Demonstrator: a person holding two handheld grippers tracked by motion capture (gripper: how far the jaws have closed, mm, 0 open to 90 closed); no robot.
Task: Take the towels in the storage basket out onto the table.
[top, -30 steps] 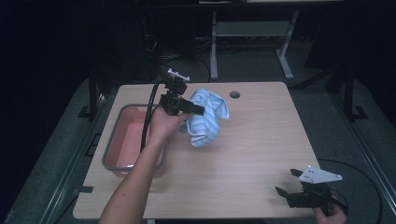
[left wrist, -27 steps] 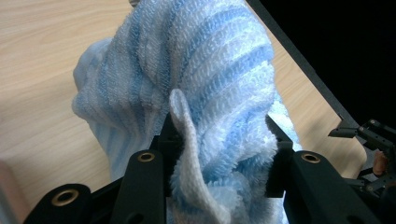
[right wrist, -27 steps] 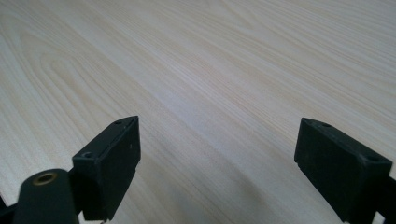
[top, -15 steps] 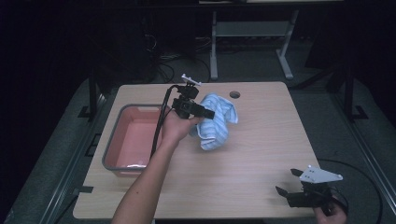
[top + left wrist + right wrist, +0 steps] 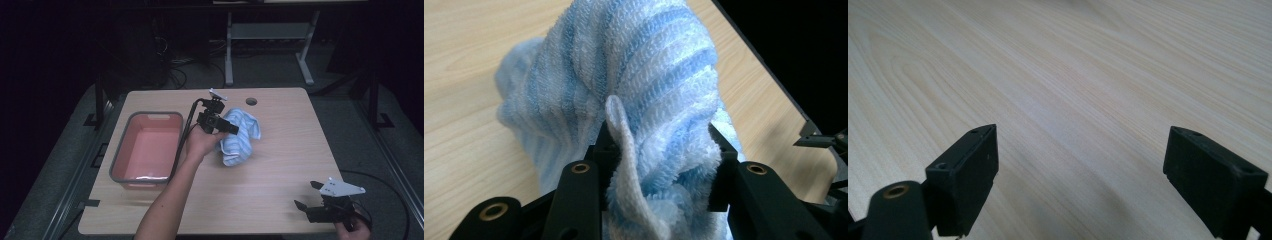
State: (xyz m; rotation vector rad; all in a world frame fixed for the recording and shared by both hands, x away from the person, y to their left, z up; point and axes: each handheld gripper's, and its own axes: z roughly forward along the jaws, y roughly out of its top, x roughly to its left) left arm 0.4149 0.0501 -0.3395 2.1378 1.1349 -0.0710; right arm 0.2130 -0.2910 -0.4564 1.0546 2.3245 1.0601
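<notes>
Towel point(image 5: 624, 80), soft, light, floppy, pinched in left gripper point(image 5: 227, 128) beside pink tub point(image 5: 119, 155).
Best gripped at bunched fold; right gripper point(image 5: 1080, 182) wide, holding nothing, well apart from tub.

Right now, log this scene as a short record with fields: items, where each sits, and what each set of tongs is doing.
surface: wooden table
towel: blue striped towel, bunched near table centre
bin: pink bin with grey rim, left of towel, nothing visible inside
left tongs: shut on the towel
right tongs: open, holding nothing, at the near right corner
</notes>
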